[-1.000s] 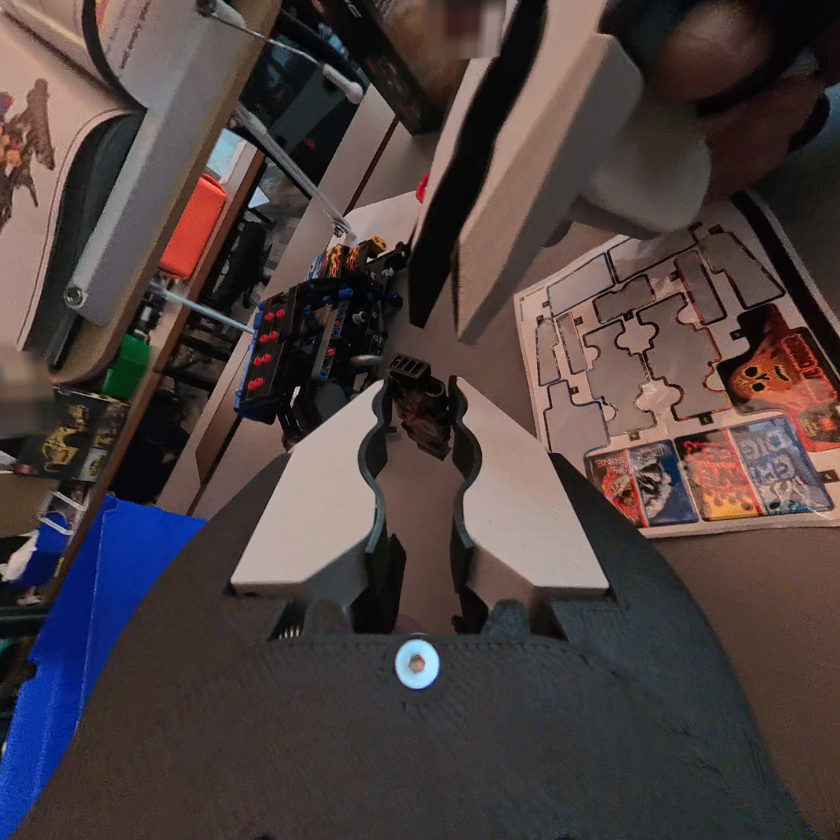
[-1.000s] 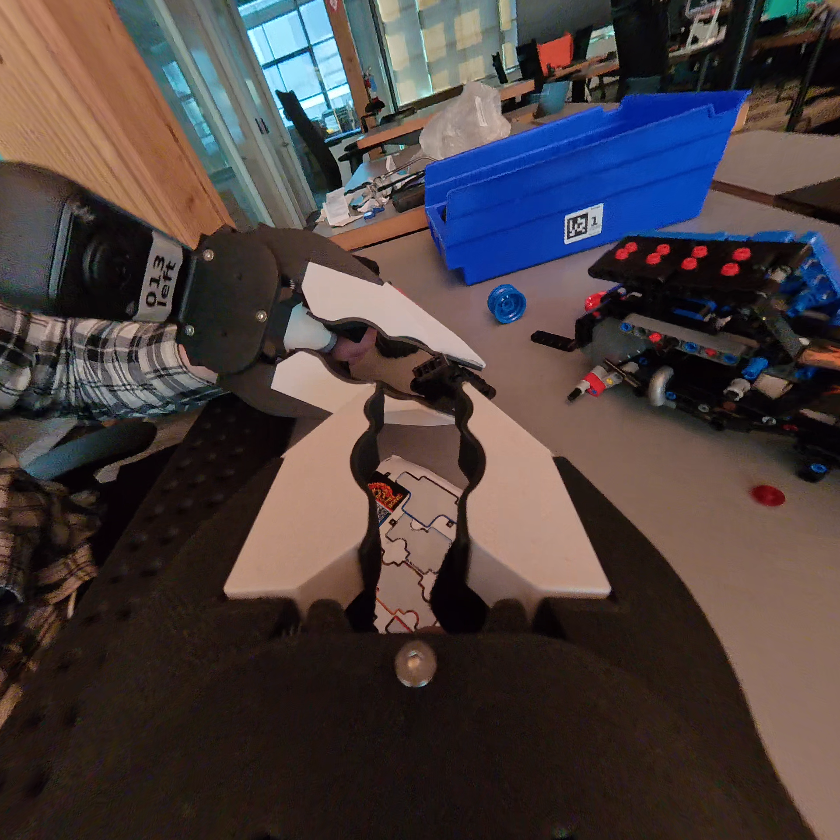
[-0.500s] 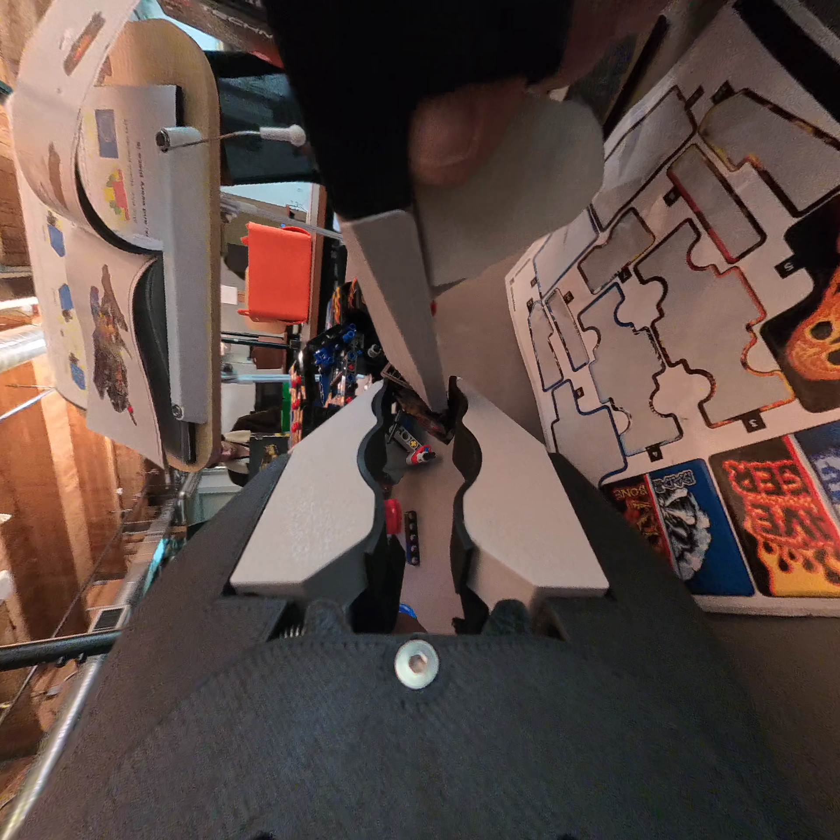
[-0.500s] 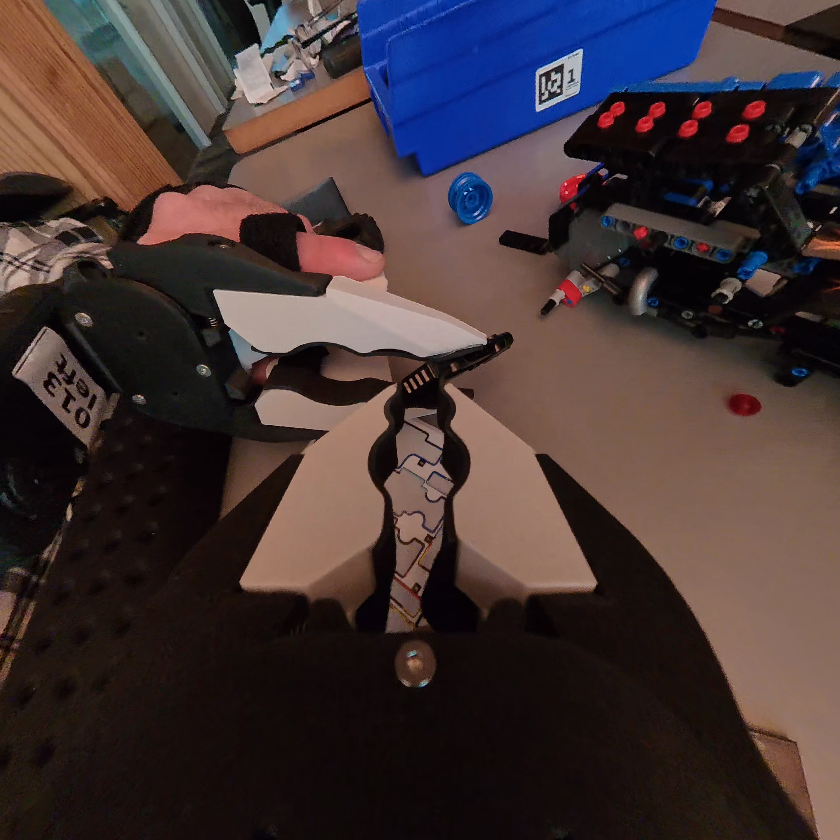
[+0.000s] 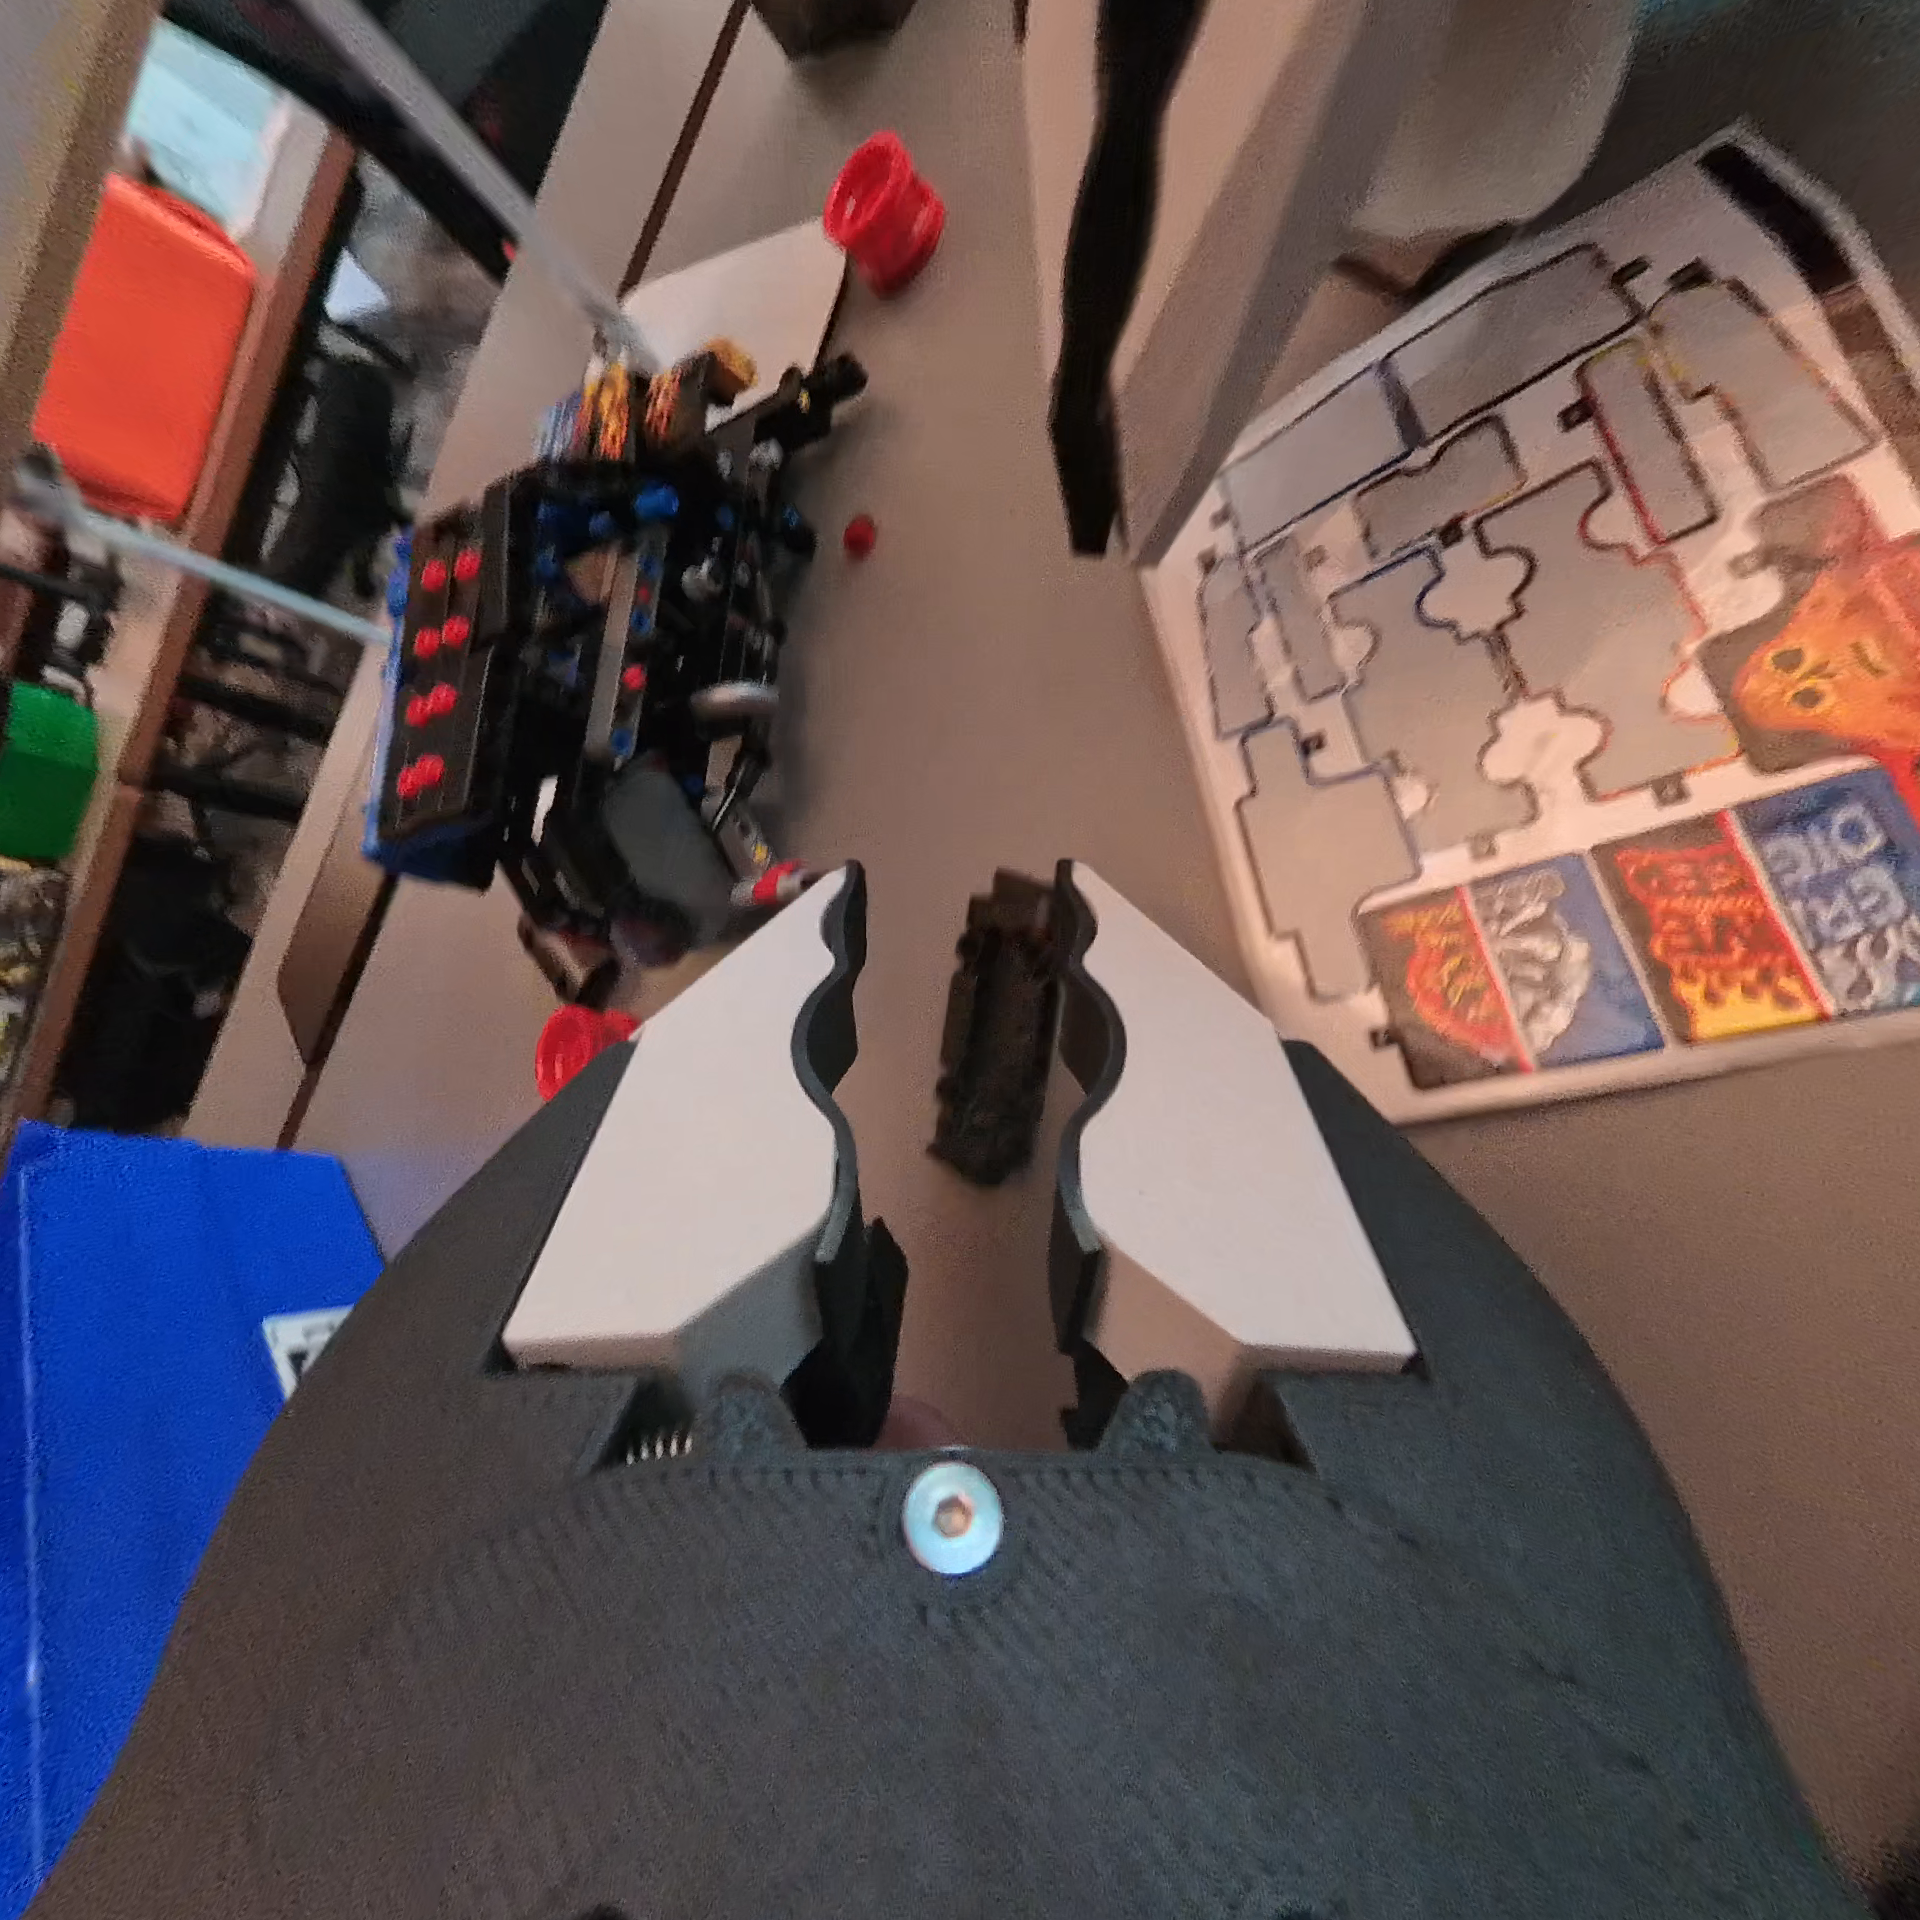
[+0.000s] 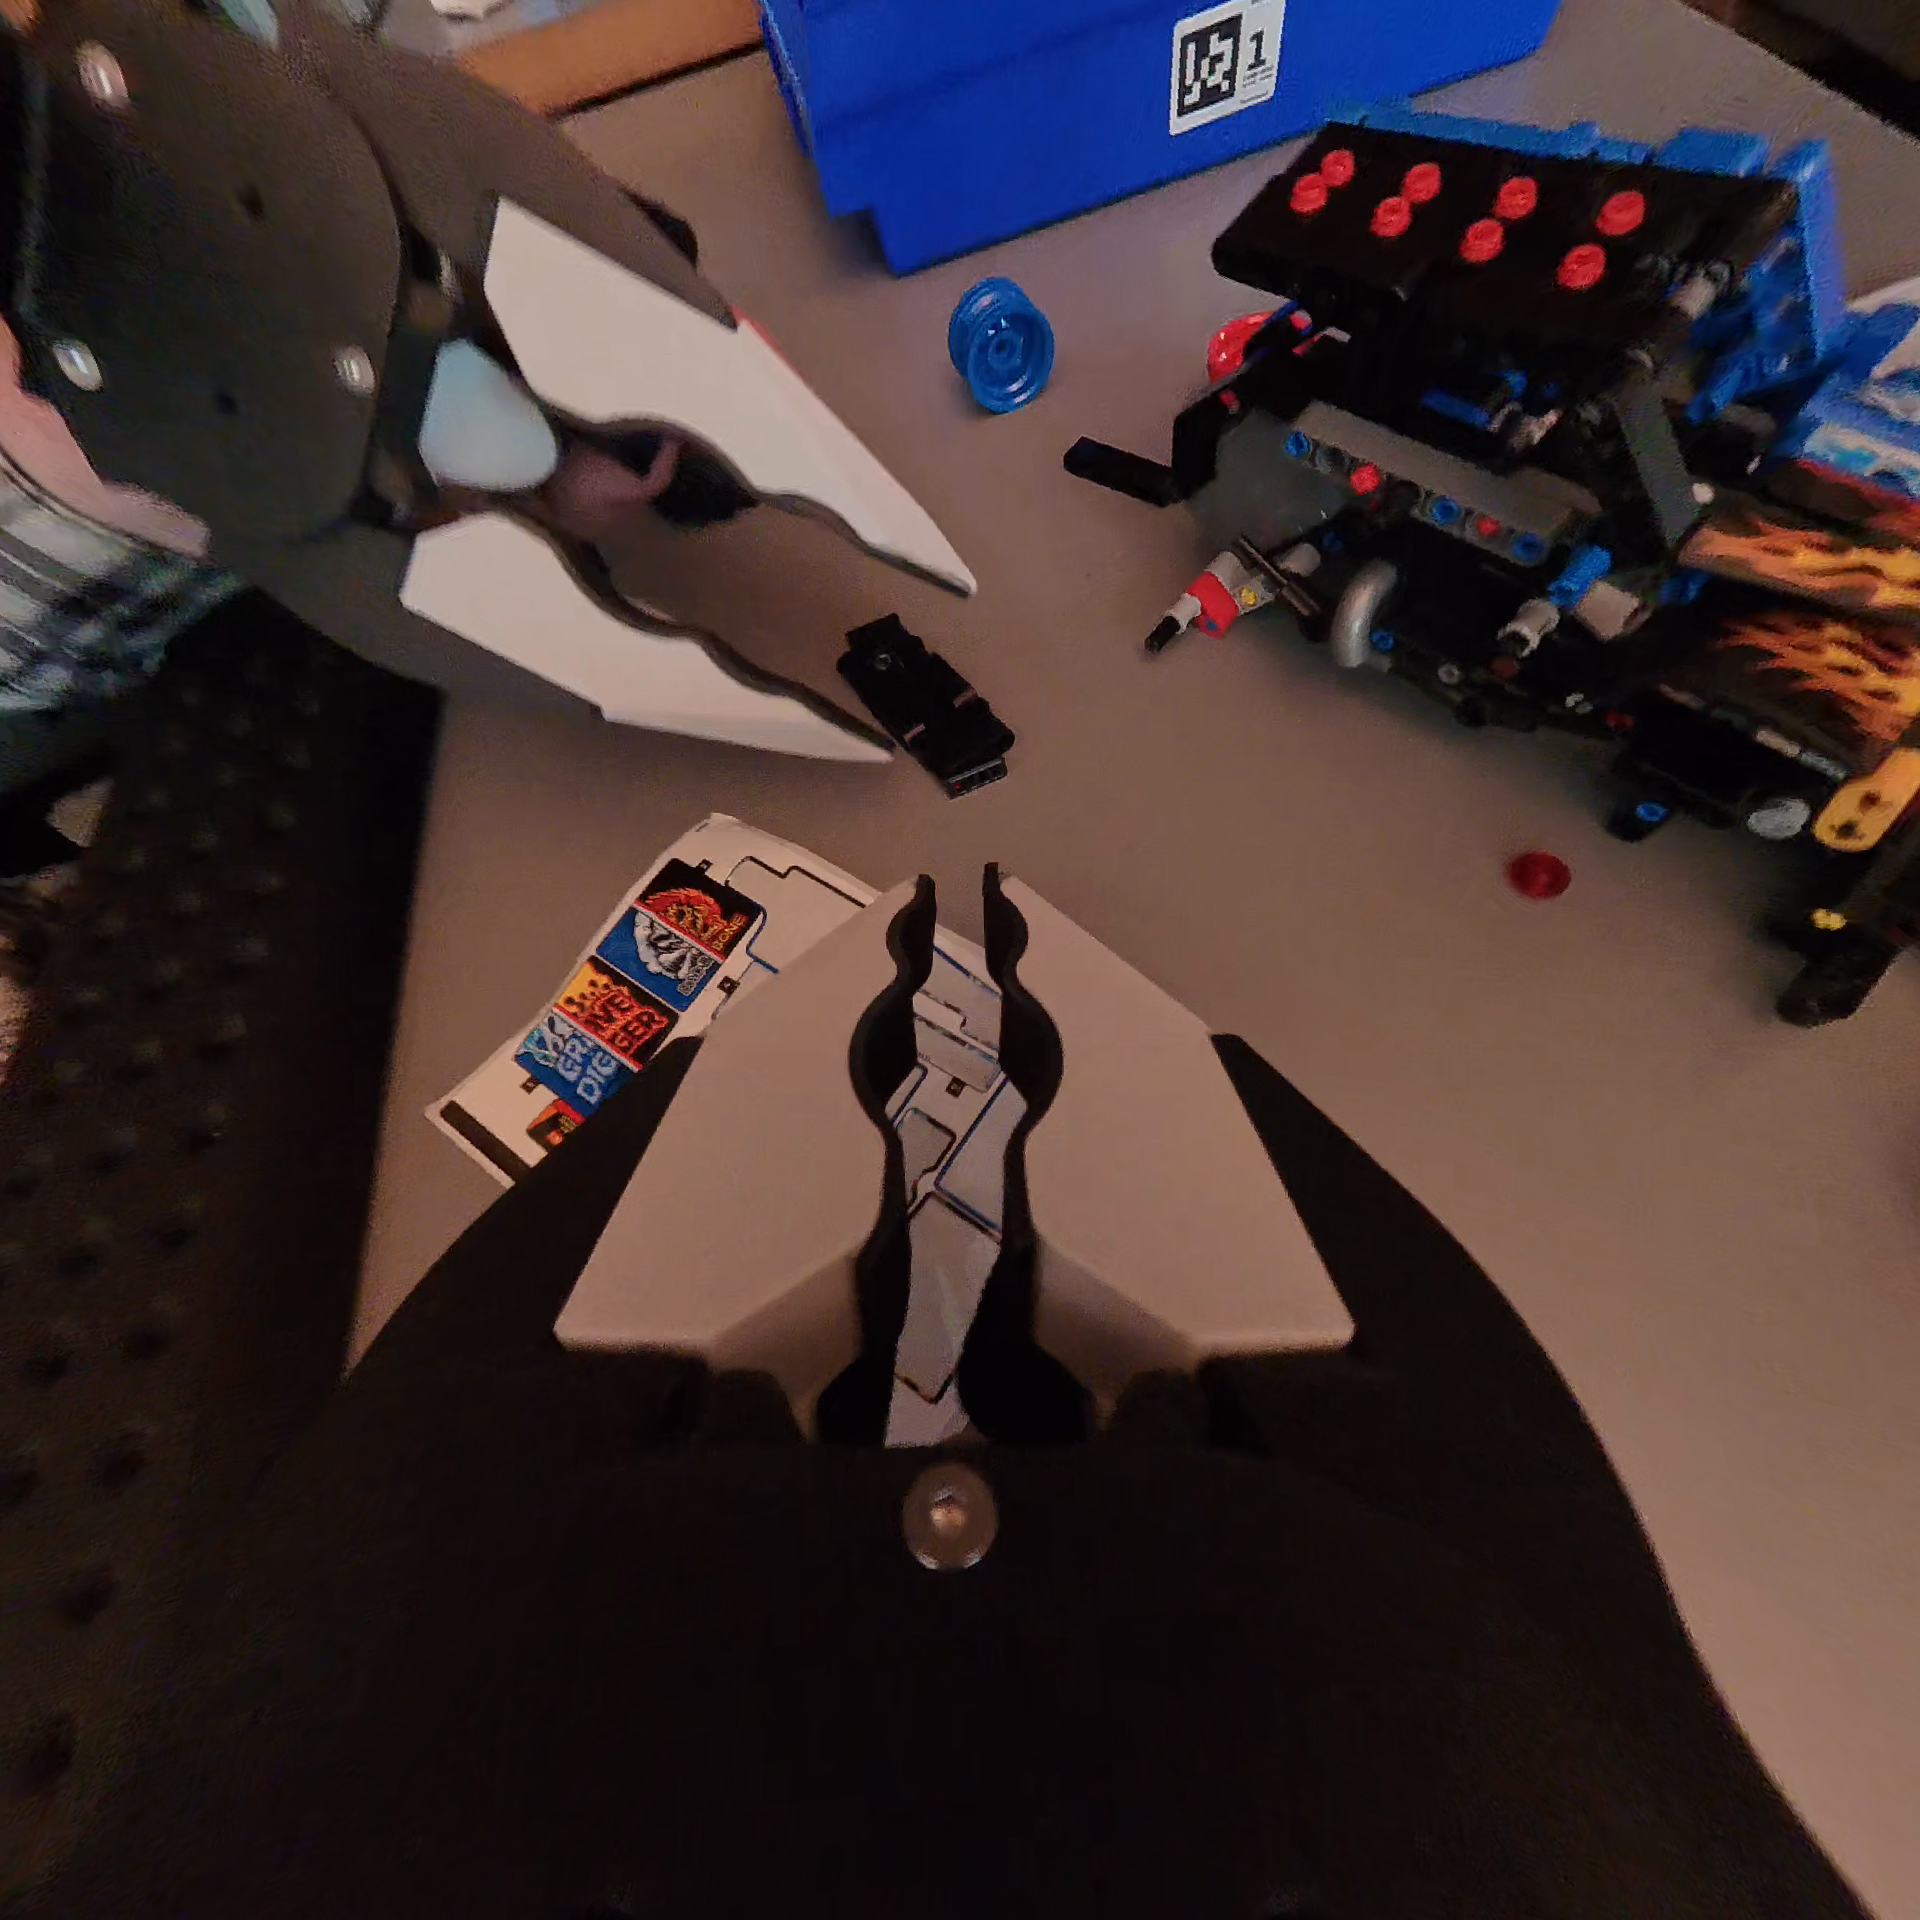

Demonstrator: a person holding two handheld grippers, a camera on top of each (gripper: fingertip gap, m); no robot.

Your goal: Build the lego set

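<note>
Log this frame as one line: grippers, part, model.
left gripper: open | right gripper: open, empty | black lego part: on table, at left fingertips | truck model: untouched

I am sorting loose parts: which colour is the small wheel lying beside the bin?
Blue: the small wheel beside the bin shows best in the right wrist view.

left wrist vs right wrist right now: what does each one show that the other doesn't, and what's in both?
Left wrist only: a red wheel rim at the far end of the table, a second red rim beside the left claw, and orange and green boxes off the table edge.

Right wrist only: a blue wheel rim and the left claw's whole body, seen from outside.

Both: the small black piece lying loose on the table, the partly built model, the sticker sheet, the blue bin, a small red stud.
</note>
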